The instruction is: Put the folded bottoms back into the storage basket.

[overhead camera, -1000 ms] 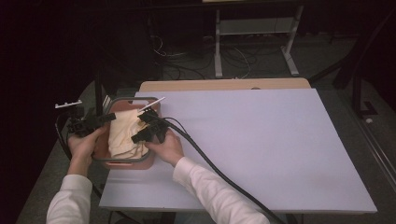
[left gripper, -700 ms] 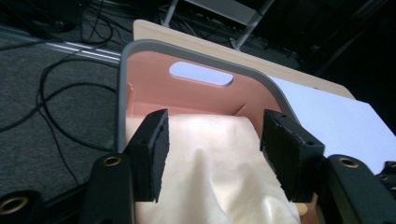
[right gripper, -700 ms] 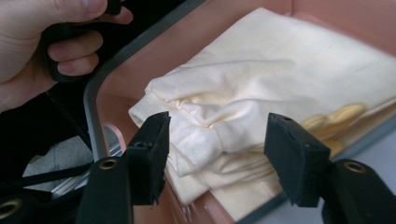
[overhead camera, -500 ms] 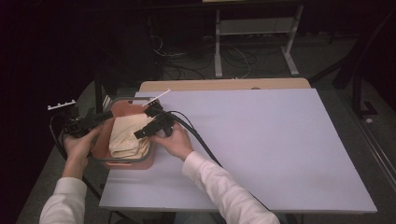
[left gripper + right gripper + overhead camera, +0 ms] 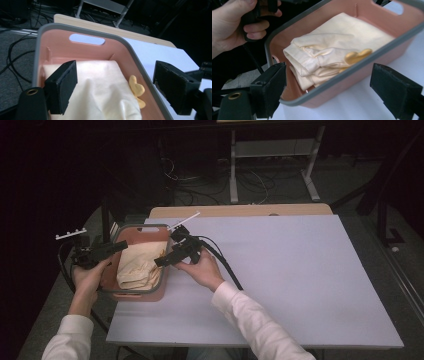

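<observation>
Lettering or labels cannot be made out on anything in these views. Cloth (image 5: pixel 137 267), cream and folded into a soft bundle with a rolled hem on one side, lies inside a pink basket (image 5: pixel 141 295) that has a grey rim and a slot handle in its end wall. A small yellow tie (image 5: pixel 357 55) rests on the cloth against the basket's long wall. The basket sits at the near left corner of the worktop (image 5: pixel 280 280), overhanging its left edge. The left claw (image 5: pixel 107 249) hovers over the basket's left rim, jaws apart and empty. The right claw (image 5: pixel 165 260) is over the right rim, jaws likewise spread wide with nothing between them. The worktop is a pale lilac sheet over a wooden board; beyond it the room is dark, with cables on a grey floor and a white metal stand (image 5: pixel 272 165).
</observation>
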`<state>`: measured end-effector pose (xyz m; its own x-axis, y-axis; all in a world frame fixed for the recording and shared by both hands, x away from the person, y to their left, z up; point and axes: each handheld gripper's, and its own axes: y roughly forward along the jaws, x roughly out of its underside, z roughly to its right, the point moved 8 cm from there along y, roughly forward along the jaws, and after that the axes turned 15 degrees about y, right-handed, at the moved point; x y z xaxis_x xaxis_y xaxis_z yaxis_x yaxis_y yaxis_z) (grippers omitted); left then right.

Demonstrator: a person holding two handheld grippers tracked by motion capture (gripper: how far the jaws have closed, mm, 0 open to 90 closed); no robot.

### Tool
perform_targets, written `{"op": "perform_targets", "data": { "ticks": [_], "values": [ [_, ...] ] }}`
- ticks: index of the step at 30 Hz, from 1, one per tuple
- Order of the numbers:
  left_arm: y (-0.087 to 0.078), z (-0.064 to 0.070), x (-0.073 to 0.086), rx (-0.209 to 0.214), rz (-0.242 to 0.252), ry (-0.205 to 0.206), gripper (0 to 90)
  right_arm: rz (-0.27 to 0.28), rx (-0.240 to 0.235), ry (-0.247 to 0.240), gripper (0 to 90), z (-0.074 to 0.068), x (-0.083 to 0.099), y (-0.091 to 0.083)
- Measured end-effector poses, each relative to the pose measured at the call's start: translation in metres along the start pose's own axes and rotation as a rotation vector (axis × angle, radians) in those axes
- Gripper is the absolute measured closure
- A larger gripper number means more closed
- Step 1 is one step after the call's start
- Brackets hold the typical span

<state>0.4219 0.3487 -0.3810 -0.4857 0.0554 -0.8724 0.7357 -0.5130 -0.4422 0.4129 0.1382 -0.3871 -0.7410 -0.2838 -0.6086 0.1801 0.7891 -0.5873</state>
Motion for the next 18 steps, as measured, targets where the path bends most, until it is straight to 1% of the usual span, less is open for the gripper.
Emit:
{"op": "perform_targets", "data": {
  "ticks": [1, 3, 5, 6, 7, 9, 10, 11, 13, 14, 15, 16, 18],
  "values": [
    [0.0, 0.002, 0.0, 0.004, -0.003, 0.006, 16.7, 0.0, 0.0, 0.0, 13.1, 0.0, 0.0, 0.0],
    [0.0, 0.006, 0.0, 0.015, -0.005, 0.018, 15.0, 0.009, -0.001, -0.001, 8.2, 0.002, 0.0, -0.008],
    [0.0, 0.011, -0.001, 0.02, -0.001, 0.029, 13.2, 0.024, 0.008, -0.007, 5.6, 0.004, 0.001, -0.016],
    [0.0, 0.014, -0.001, 0.028, -0.002, 0.032, 11.5, 0.035, 0.014, -0.011, 2.4, 0.005, 0.002, -0.023],
    [0.0, 0.017, -0.002, 0.033, 0.001, 0.036, 11.5, 0.035, 0.014, -0.011, 2.4, 0.005, 0.002, -0.023],
    [0.001, 0.023, -0.002, 0.047, -0.002, 0.044, 8.0, 0.041, 0.024, -0.014, 0.0, 0.008, 0.003, -0.03],
    [0.001, 0.026, -0.003, 0.055, -0.005, 0.055, 5.0, 0.047, 0.03, -0.019, 0.0, 0.011, 0.005, -0.036],
    [0.001, 0.03, -0.003, 0.062, -0.007, 0.06, 5.0, 0.047, 0.03, -0.019, 0.0, 0.011, 0.005, -0.036],
    [0.002, 0.037, -0.004, 0.074, -0.009, 0.074, 2.1, 0.054, 0.032, -0.021, 0.0, 0.014, 0.008, -0.042],
    [0.002, 0.04, -0.004, 0.075, -0.01, 0.086, 0.8, 0.048, 0.04, -0.021, 0.0, 0.017, 0.012, -0.048],
    [0.002, 0.043, -0.005, 0.079, -0.009, 0.087, 0.0, 0.051, 0.042, -0.025, 0.0, 0.019, 0.013, -0.051],
    [0.002, 0.046, -0.005, 0.082, -0.011, 0.097, 0.0, 0.051, 0.042, -0.025, 0.0, 0.019, 0.013, -0.051],
    [0.003, 0.052, -0.006, 0.091, -0.007, 0.11, 0.0, 0.059, 0.044, -0.024, 0.0, 0.021, 0.015, -0.058]
  ]
}}
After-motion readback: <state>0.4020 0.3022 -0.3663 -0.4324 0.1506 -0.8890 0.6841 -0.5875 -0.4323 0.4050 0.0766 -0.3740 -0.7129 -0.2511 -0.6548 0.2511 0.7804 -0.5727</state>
